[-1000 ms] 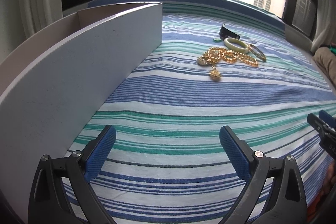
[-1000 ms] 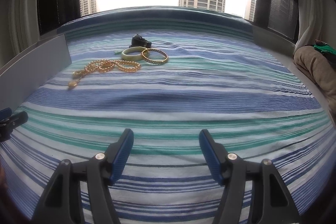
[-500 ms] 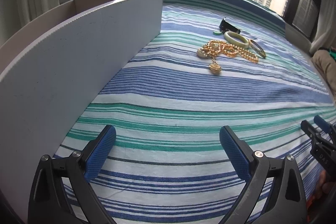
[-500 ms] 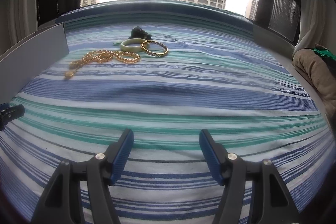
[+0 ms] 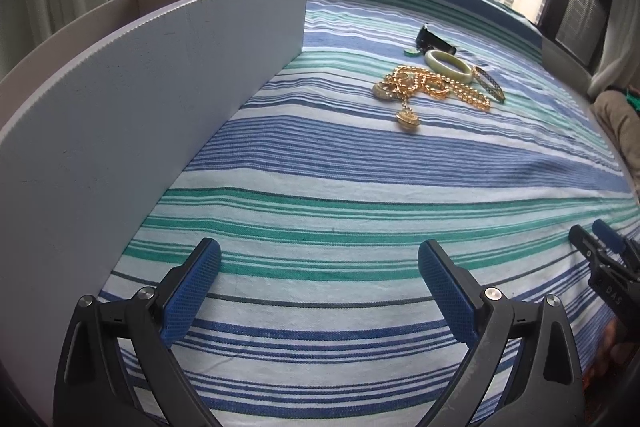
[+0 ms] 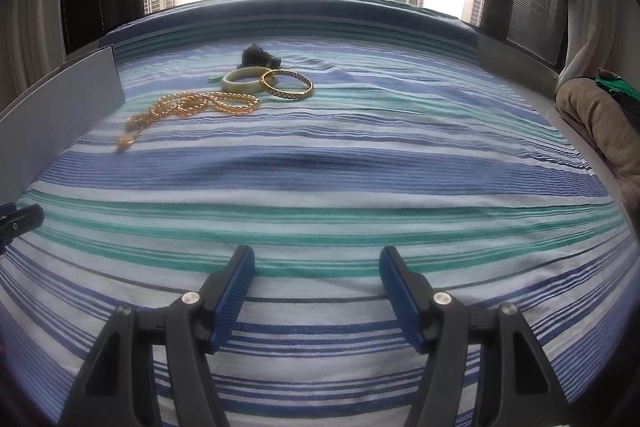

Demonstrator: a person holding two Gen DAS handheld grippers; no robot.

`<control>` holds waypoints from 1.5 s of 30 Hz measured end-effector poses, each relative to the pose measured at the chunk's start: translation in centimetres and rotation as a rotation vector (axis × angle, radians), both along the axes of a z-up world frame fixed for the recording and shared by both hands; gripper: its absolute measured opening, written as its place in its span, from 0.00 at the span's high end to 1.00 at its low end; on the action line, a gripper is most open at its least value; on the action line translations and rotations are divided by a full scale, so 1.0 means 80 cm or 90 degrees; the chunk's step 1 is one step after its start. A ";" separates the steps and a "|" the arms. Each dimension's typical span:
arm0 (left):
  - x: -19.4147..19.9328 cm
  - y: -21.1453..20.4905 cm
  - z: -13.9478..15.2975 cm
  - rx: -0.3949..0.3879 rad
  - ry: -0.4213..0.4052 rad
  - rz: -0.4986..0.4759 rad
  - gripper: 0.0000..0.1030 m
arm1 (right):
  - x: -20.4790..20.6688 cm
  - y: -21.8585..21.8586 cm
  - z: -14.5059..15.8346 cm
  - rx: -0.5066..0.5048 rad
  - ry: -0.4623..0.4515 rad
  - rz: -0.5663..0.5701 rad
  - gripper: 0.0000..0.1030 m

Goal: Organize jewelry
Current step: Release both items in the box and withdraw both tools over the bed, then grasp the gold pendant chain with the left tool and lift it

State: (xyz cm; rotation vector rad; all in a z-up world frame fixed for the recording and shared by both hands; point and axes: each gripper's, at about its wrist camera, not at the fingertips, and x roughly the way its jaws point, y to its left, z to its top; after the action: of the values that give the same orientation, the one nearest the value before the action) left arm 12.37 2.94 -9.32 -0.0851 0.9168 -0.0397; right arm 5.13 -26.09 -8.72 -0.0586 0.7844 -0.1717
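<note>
The left gripper (image 5: 318,269) hangs over the striped bedspread (image 5: 360,163) with its jaws spread wide and nothing between them. The right gripper (image 6: 316,273) also stands open and empty, its blue pads clear of the cloth. Both show only their front halves; the handles and the hands behind them are cut off at the bottom edge of each view.

The jewelry lies in one small cluster at the far side of the bedspread, well apart from both grippers. A gold bead necklace (image 6: 200,105) is heaped nearest, its pendant trailing toward the near left. Just behind it sits a pale green bangle (image 6: 247,79), touching or overlapping a thin gold bangle (image 6: 287,85) on its right — which of the two lies on top is hard to tell. Farther back is a small black object (image 6: 258,57), too small and dark to name, with a bit of green (image 5: 411,51) beside it.

A grey cardboard box (image 5: 140,99) stands along the left edge — its inside is hidden from both cameras. At the far right a brown bundle of cloth (image 6: 600,131) is cut off by the frame.
</note>
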 end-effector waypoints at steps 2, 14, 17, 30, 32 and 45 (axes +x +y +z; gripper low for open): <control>-0.001 0.000 0.009 -0.001 0.009 -0.009 0.04 | 0.001 -0.001 -0.001 0.004 0.008 -0.001 0.36; 0.071 -0.036 0.099 0.030 -0.045 -0.100 0.01 | 0.003 -0.006 -0.002 0.025 0.015 -0.004 0.36; 0.107 -0.067 0.066 0.055 0.002 -0.133 0.02 | 0.004 -0.006 -0.002 0.024 0.016 -0.004 0.36; 0.136 -0.087 0.012 0.050 0.007 -0.146 0.79 | 0.005 -0.005 -0.002 0.023 0.016 -0.005 0.36; 0.117 -0.068 0.026 0.009 0.008 -0.133 0.79 | 0.005 -0.005 -0.002 0.023 0.016 -0.005 0.36; -0.003 0.021 0.069 -0.097 0.017 -0.097 0.79 | 0.005 -0.005 -0.003 0.022 0.016 -0.005 0.36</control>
State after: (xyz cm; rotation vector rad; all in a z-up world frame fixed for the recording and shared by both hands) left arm 12.17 4.60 -3.83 -0.1580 0.9449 -0.2506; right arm 5.55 -26.47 -8.92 -0.0255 0.8130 -0.1651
